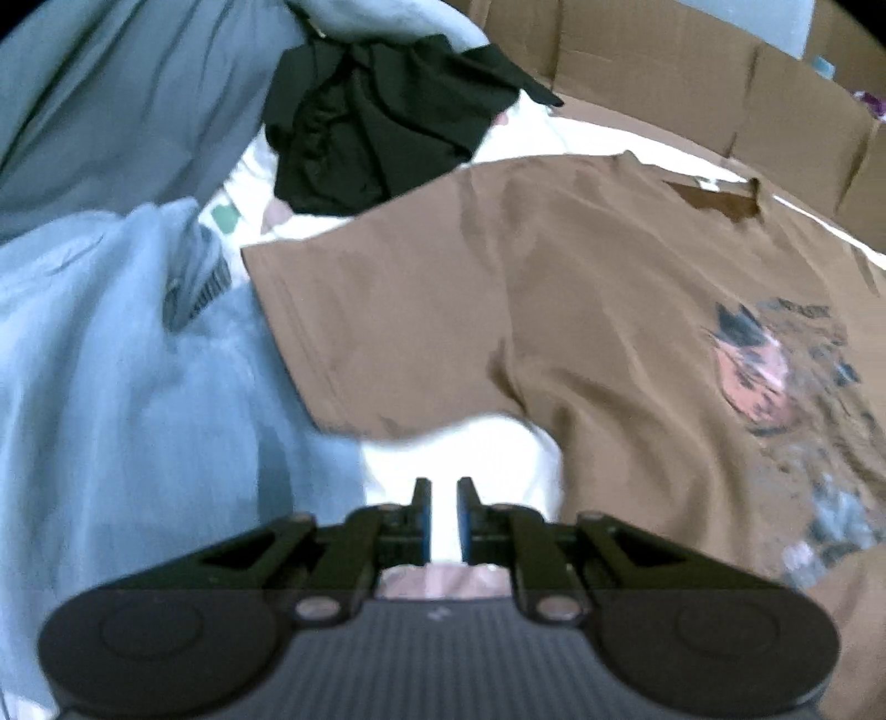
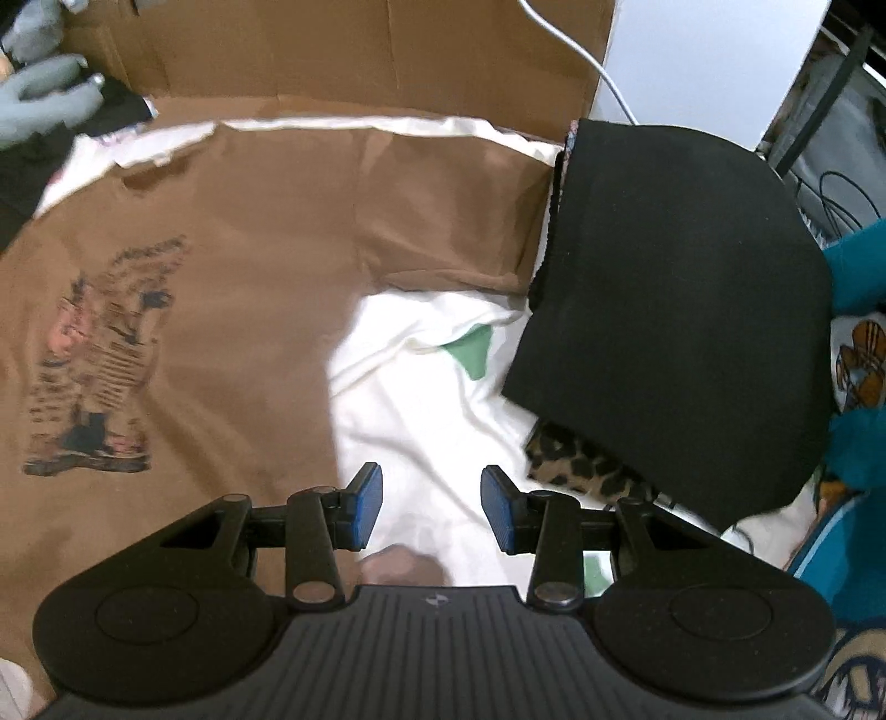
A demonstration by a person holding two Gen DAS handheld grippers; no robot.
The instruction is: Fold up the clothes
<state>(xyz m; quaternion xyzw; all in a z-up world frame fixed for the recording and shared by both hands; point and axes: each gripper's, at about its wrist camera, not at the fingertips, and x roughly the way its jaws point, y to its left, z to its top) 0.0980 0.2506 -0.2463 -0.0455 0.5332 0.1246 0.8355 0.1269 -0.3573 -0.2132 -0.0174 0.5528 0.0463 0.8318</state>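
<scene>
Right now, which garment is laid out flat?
The brown T-shirt with the chest print. The black garment and the light blue garment lie crumpled beside it.

The brown cotton-like T-shirt (image 1: 581, 288) is matt, soft cloth, its chest print (image 1: 775, 376) looking cracked and faded. The white bed sheet (image 2: 421, 399) under it is smooth, creased fabric. The pale blue garment (image 1: 138, 399) looks thicker and faintly fuzzy, the crumpled black cloth (image 1: 376, 122) thin and matt. The cardboard wall (image 2: 332, 50) is plain brown, dull paperboard. Both grippers (image 1: 444, 512) (image 2: 432, 507) are matt black plastic with ribbed blue pads (image 2: 368, 498) and metal pivot pins.
</scene>
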